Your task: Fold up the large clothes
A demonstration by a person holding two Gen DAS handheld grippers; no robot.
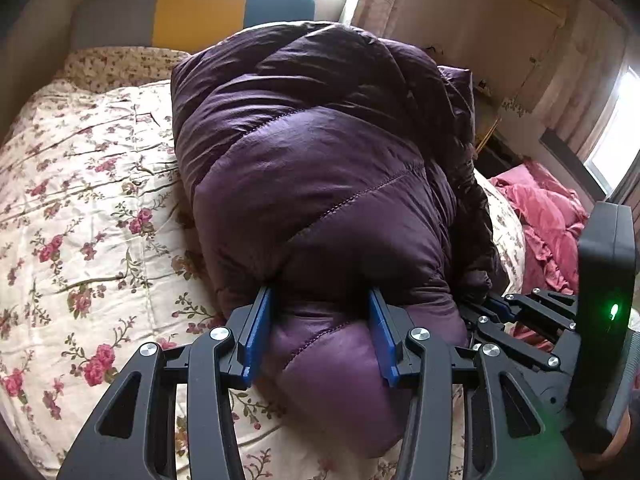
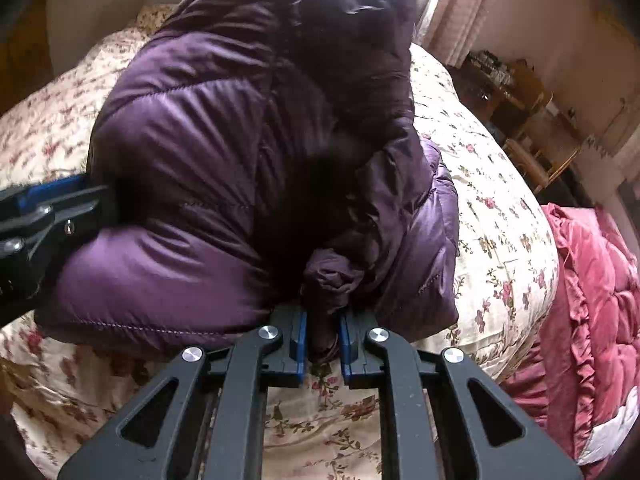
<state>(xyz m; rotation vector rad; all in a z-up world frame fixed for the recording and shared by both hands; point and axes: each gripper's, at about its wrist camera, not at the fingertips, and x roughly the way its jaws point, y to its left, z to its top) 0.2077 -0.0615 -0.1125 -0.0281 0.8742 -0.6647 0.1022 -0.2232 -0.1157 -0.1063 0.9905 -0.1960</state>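
A bulky purple down jacket (image 1: 320,184) is seen lying in a puffy, folded heap on a bed covered by a cream floral bedspread (image 1: 80,208). In the left wrist view the jacket fills the centre, running from the lower edge toward 12 o'clock, where a headboard (image 1: 192,8) with grey, yellow and teal panels is seen beneath a bright window.

The left claw (image 1: 320,332) is set partly open, its blue-padded fingers (image 1: 256,332) pressed against either side of a thick quilted roll at the jacket's near end; the padding bulges between them. The right claw (image 1: 496,312) is visible at 4 o'clock in this view, just beside the jacket's near right corner, with a green light (image 1: 614,312) glowing on its housing.

In the right wrist view, the right claw (image 2: 323,340) is nearly closed, and a dark crumpled fold, possibly a cuff though the blur makes this uncertain, is pinched between its blue pads (image 2: 300,340). The left claw (image 2: 60,200) is seen at 9 o'clock, touching the jacket's side. A crumpled pink ruffled quilt (image 2: 592,280) lies at 3 o'clock, beyond the edge of the bedspread.
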